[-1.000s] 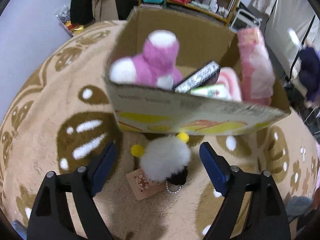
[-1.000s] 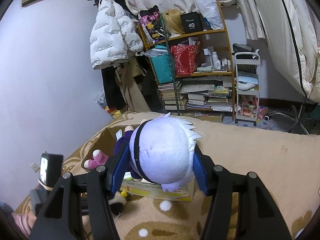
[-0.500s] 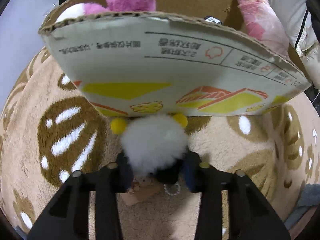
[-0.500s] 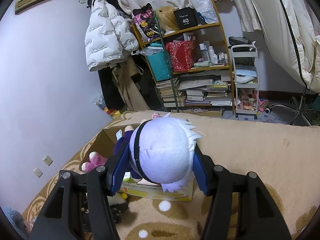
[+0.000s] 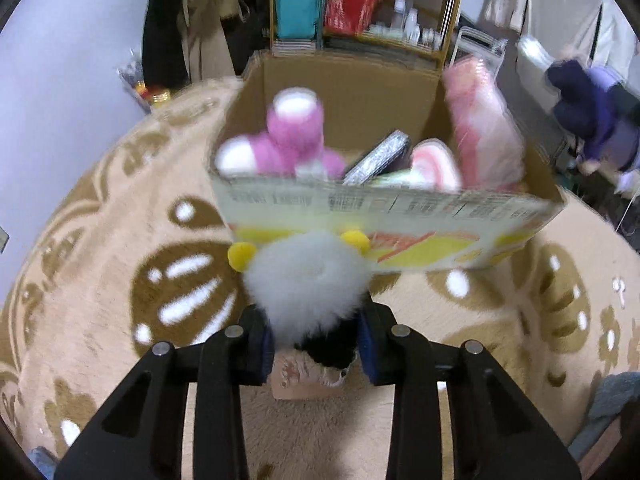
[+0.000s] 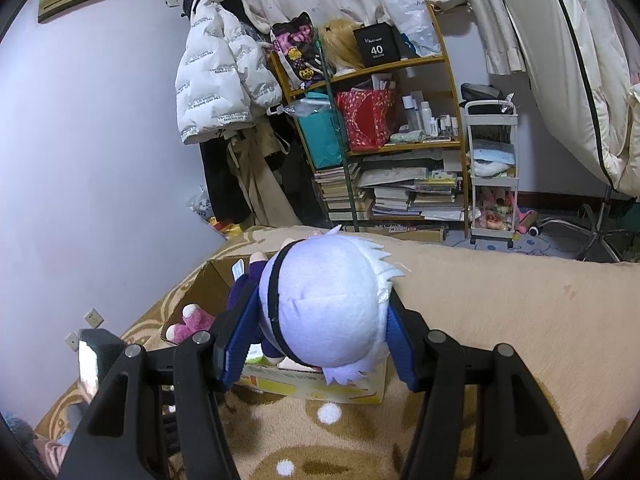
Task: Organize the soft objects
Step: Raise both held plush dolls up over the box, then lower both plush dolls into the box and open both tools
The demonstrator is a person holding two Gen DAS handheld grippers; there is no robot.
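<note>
Rug (image 5: 100, 320) same; L gripper (image 5: 316, 344) now closing on fluffy toy (image 5: 308, 280).

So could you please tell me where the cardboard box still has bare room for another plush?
The cardboard box is free toward its back wall, behind the pink plush. Its front and right side are crowded by the striped pink plush.

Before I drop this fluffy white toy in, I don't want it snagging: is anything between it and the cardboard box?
Only the cardboard box near wall stands ahead of the fluffy white toy in the closing left gripper; nothing else visible blocks it.
</note>
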